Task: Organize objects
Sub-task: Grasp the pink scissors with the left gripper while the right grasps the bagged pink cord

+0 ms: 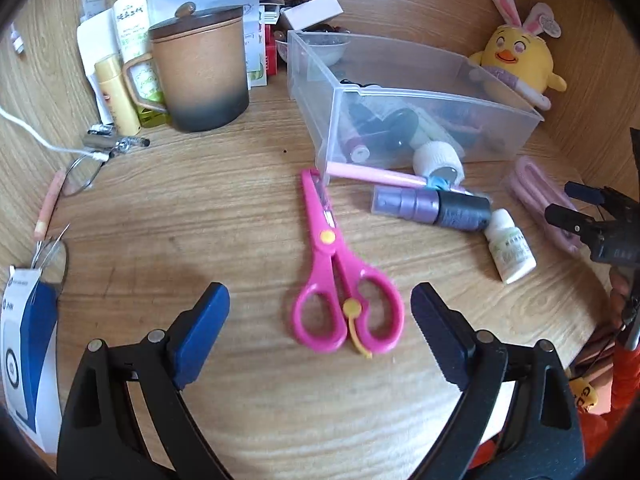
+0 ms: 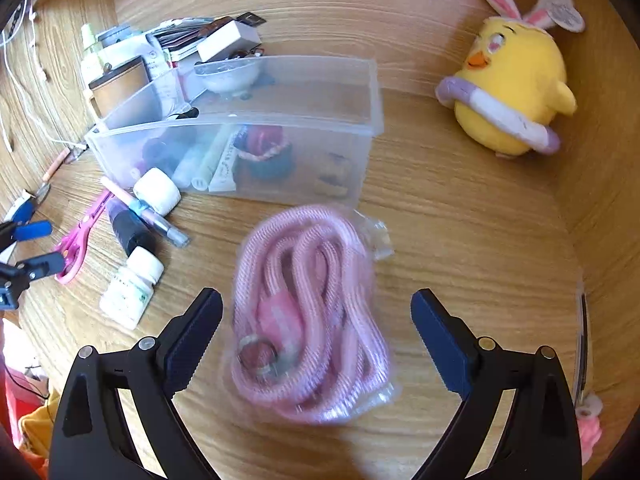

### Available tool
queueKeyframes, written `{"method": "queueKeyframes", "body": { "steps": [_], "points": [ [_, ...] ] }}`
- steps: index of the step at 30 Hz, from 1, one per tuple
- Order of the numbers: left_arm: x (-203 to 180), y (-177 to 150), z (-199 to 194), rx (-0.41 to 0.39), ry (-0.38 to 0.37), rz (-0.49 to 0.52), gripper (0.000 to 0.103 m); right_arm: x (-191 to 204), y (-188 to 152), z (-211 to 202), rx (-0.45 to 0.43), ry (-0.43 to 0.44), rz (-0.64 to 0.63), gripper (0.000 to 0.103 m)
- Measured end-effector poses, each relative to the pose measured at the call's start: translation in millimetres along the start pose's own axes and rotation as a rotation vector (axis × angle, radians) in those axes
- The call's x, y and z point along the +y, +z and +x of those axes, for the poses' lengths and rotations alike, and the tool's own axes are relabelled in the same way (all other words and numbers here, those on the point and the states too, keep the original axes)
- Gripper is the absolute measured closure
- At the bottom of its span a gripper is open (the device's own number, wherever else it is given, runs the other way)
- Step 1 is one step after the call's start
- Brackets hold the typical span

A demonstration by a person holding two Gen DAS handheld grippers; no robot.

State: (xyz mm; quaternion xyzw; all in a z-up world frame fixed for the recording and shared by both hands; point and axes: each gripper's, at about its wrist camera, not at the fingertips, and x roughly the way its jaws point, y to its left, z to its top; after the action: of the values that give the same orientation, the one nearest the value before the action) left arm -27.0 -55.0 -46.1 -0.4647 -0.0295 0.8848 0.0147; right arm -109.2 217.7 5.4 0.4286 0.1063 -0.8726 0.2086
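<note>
Pink scissors (image 1: pixel 340 276) lie on the wooden desk, handles between the fingers of my open left gripper (image 1: pixel 320 304). A clear plastic bin (image 1: pixel 384 76) behind them holds several small items. In front of it lie a pink pen (image 1: pixel 376 174), a white tape roll (image 1: pixel 438 160), a purple-black bottle (image 1: pixel 432 208) and a small white bottle (image 1: pixel 510 248). My open right gripper (image 2: pixel 316 308) straddles a bagged coil of pink rope (image 2: pixel 308 312), which is blurred. The right gripper also shows in the left wrist view (image 1: pixel 580 212), and the left gripper in the right wrist view (image 2: pixel 32 248).
A brown lidded mug (image 1: pixel 200 72), lotion bottles (image 1: pixel 128 24), papers and glasses (image 1: pixel 80 172) crowd the back left. A yellow chick plush (image 2: pixel 516 88) sits at the back right by the wooden wall. A blue-white box (image 1: pixel 24 352) stands at the left.
</note>
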Motion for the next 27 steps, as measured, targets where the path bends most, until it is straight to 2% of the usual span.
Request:
{"method": "queueKeyframes", "body": {
  "steps": [2,3,4,6,9,11,12,14,15,16,21,25,26,27],
  "points": [
    [-0.1,7.1,10.6,0.027,-0.001,0.004,0.026,3.8,5.3,8.1,0.018,-0.002,-0.021,0.008],
    [1.6,10.7,13.7,0.034,-0.019,-0.005,0.03,4.5,6.9,12.1,0.029,-0.002,-0.029,0.008],
    [2.0,12.9,15.0,0.034,-0.016,-0.012,0.032,4.7,8.0,15.7,0.041,0.006,-0.035,0.008],
    [2.4,17.8,18.6,0.033,-0.002,-0.005,0.047,3.1,9.1,22.2,0.062,0.025,-0.029,0.008],
    [2.5,21.5,22.3,0.025,0.009,0.008,0.06,-0.4,8.9,28.7,0.078,0.05,-0.009,0.009],
    [0.6,22.1,22.2,0.02,0.017,0.015,0.07,-1.0,8.3,28.5,0.071,0.044,-0.012,0.012],
    [0.7,22.5,22.0,0.018,0.016,0.014,0.074,-0.7,7.8,27.6,0.067,0.039,-0.015,0.02],
    [3.6,22.9,22.0,0.015,0.009,0.01,0.08,0.8,6.1,24.9,0.059,0.039,-0.03,0.029],
    [4.3,22.7,21.0,0.013,0.005,0.007,0.081,1.9,4.8,22.6,0.054,0.043,-0.036,0.036],
    [5.5,21.1,18.9,0.012,0.0,0.001,0.081,2.1,3.3,21.5,0.051,0.042,-0.038,0.038],
    [12.0,15.8,13.9,0.011,-0.021,-0.031,0.083,-1.0,-6.1,12.3,0.019,0.024,-0.037,0.042],
    [16.3,10.5,5.2,-0.01,-0.008,-0.053,0.085,-8.0,-9.6,4.4,-0.005,0.023,-0.01,0.044],
    [17.8,9.6,1.8,-0.018,-0.01,-0.06,0.088,-10.7,-10.3,1.2,-0.012,0.024,0.001,0.045],
    [19.7,8.3,-2.8,-0.03,-0.009,-0.066,0.103,-13.4,-10.7,-2.6,-0.022,0.026,0.013,0.045]
  ]
}}
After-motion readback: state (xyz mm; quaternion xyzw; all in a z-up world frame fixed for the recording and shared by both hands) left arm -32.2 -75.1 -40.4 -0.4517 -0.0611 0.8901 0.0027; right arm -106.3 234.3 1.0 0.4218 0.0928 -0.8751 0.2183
